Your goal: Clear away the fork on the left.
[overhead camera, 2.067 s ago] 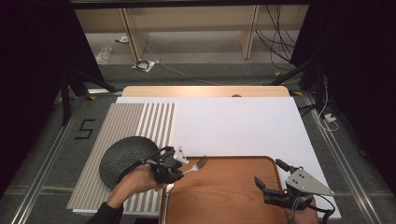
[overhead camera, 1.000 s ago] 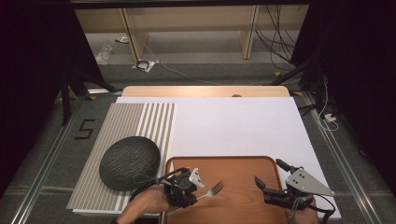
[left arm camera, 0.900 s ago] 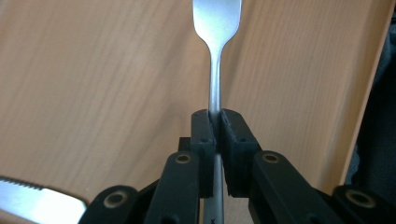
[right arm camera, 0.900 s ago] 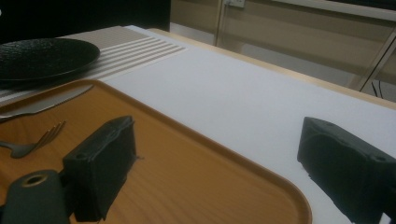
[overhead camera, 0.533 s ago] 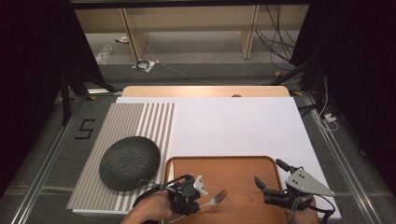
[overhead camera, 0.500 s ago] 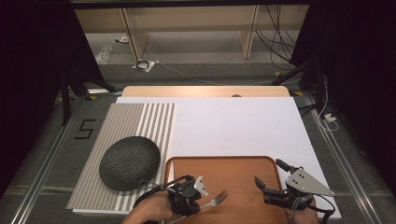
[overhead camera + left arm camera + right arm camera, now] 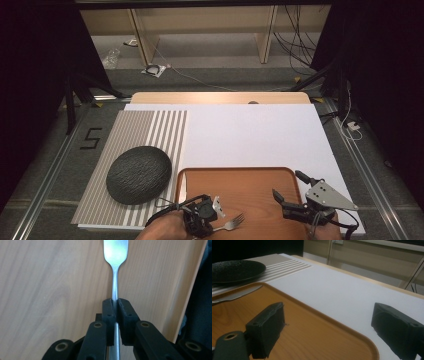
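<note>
The fork (image 7: 231, 223) is slim polished metal, its narrow handle clamped between the ribbed black pads of the left gripper (image 7: 212, 226); in the left gripper view the handle (image 7: 115, 285) runs straight up from the closed jaws and flares toward the head. It hangs over the near left part of the wooden tray (image 7: 260, 182), tines pointing toward the tray's middle. The tray is smooth, warm brown, with visible grain, rounded corners and a raised lip. The right gripper (image 7: 290, 192) sits at the tray's right edge with its jaws spread wide and nothing between them. To the left, well apart from the fork, a round black plate (image 7: 138, 174) with a rough, pebbled surface rests on a striped grey-and-white mat (image 7: 145, 132). A plain white sheet (image 7: 250, 135) covers the table beyond the tray.
</note>
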A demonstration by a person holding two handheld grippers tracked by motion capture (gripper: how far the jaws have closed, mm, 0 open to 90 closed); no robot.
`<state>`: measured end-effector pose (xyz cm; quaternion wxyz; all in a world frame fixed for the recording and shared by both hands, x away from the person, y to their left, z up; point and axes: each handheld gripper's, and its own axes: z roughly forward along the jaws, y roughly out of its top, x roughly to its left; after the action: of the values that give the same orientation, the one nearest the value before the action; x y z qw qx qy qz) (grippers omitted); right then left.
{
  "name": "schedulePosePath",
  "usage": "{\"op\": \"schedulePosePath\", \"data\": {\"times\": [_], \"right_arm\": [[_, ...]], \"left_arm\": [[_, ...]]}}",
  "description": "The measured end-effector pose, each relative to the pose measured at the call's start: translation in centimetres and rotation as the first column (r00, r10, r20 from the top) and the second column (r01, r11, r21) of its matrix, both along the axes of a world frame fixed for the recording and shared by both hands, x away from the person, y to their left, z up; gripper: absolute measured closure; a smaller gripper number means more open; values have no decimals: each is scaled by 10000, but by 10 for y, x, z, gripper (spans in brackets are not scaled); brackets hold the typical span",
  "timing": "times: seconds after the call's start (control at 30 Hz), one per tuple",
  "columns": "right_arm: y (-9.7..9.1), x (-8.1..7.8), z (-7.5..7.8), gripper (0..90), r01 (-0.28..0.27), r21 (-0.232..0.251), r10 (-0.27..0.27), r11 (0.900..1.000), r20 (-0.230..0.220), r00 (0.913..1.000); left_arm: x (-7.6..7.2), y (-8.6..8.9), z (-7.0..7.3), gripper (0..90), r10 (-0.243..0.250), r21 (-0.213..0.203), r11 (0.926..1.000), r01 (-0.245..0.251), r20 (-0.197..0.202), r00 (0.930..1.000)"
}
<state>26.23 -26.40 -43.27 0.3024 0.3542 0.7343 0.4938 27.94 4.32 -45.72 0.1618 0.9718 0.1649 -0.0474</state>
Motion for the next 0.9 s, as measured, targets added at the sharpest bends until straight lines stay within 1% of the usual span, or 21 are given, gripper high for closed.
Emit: {"op": "schedulePosePath", "data": {"times": [0.03,0.13,0.2,0.23,0.27,0.3,0.33,0.4,0.47,0.53,0.57,0.63,0.67,0.8,0.9], "right_arm": [[0,0,0,125,-1,-2,1,10000,26,10000],[0,0,0,125,-2,-2,2,10000,23,10000],[0,0,0,125,-4,-3,4,10000,22,10000],[0,0,0,125,-3,-4,3,10000,18,10000],[0,0,0,125,-2,-1,2,10000,27,10000],[0,0,0,125,-3,1,3,10000,29,10000],[0,0,0,126,0,-2,0,10000,26,10000],[0,0,0,126,-2,-2,2,10000,21,10000],[0,0,0,126,4,-6,-4,10000,16,10000],[0,0,0,126,7,22,-7,10000,11,10000],[0,0,0,126,2,18,-2,10000,15,10000],[0,0,0,127,0,21,0,10000,11,10000],[0,0,0,127,-1,17,1,10000,13,10000],[0,0,0,127,-4,18,4,10000,3,10000],[1,0,0,126,-4,17,4,10000,8,10000]], "left_arm": [[0,0,0,838,100,-89,9999,-100,-26,9999],[0,1,-1,826,67,-150,9999,-69,-160,9998],[1,1,1,709,278,-441,9986,-280,-45,9996],[1,2,3,690,324,-607,9977,-316,112,9994],[1,3,5,684,382,-866,9956,-353,319,9988],[2,3,7,684,402,-1116,9931,-354,414,9983],[1,3,9,688,367,-1313,9909,-307,428,9984],[0,3,12,725,330,-1504,9884,-230,642,9974],[-3,1,12,792,245,-1608,9869,-109,829,9963],[-5,-1,11,840,125,-1755,9845,35,900,9959],[-5,-1,10,861,120,-1786,9839,43,902,9958],[-7,-3,8,885,-55,-1810,9832,238,1012,9949],[-8,-3,7,895,-100,-1823,9828,283,1006,9949],[-10,-7,3,896,-246,-1760,9835,413,956,9951],[-11,-8,-2,894,-349,-1598,9860,485,873,9956]]}}
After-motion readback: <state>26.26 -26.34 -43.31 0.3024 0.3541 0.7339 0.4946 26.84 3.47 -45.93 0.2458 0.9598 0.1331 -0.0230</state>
